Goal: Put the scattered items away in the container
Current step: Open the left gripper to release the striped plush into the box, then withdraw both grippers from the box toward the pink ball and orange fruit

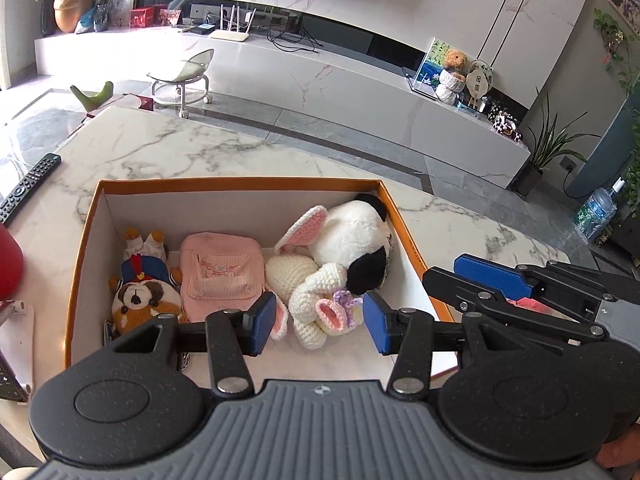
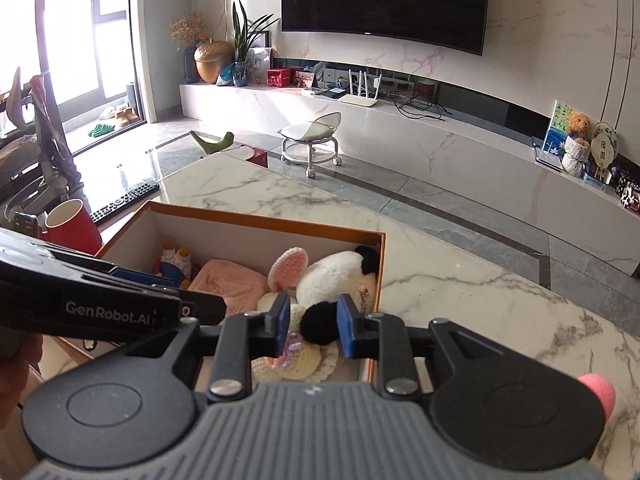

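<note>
Toys are sitting in the box [image 1: 86, 240]: bear [image 1: 140, 300], pink bag [image 1: 220, 270], bunny [image 1: 312, 292], panda [image 1: 356, 236]. All look soft and light (best pinched at a limb). Left gripper [image 1: 318, 322] is hovering spread and empty; right gripper [image 2: 312, 322] is hanging unclenched around the panda's black ear.

One orange box [image 1: 86, 240], centre of frame. Inside: four soft items — one bear doll [image 1: 140, 296] lower left, one pink pouch [image 1: 220, 272] centre, one crochet rabbit [image 1: 308, 292], one black-and-white plush [image 1: 356, 240] right. Two claws: one [image 1: 320, 322] bottom centre, one [image 2: 312, 326] bottom centre. One remote [image 1: 30, 186] left edge. One red cup [image 2: 74, 226] left.
</note>
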Motion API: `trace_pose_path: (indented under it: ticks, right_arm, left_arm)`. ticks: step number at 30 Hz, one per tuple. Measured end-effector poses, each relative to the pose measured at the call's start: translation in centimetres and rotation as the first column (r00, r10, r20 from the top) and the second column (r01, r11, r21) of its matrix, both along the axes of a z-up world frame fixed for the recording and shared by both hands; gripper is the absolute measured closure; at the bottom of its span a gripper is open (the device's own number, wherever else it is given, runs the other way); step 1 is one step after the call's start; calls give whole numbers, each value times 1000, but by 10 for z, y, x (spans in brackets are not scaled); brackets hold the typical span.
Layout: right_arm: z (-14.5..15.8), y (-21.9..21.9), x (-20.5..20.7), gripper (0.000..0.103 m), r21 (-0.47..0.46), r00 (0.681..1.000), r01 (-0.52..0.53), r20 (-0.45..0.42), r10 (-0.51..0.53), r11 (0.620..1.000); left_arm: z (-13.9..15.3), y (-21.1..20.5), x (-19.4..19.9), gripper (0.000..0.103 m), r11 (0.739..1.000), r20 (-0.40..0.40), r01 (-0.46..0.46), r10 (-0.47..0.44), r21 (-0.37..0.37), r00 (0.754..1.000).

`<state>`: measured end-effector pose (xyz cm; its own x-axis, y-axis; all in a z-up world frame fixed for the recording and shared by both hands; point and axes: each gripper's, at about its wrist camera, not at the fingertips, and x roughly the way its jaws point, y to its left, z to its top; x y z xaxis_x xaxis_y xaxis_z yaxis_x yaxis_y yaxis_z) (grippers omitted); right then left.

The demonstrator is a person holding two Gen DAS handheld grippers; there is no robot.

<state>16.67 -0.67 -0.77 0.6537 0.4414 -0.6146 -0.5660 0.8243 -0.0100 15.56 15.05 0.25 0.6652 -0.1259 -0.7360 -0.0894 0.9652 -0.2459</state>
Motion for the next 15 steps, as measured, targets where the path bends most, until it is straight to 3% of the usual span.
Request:
trace_pose_path:
  ticks: [7,15]
  right_arm:
    - [11,-20,-44,75,37,999,43,14,-44,998]
    - [18,-39,-86,73,57,995,85,52,-88,995]
  left_arm:
    - [13,-21,-35,47,997,48,9,-12,75,999]
    - [14,-39,-63,47,995,79,21,-29,99,996]
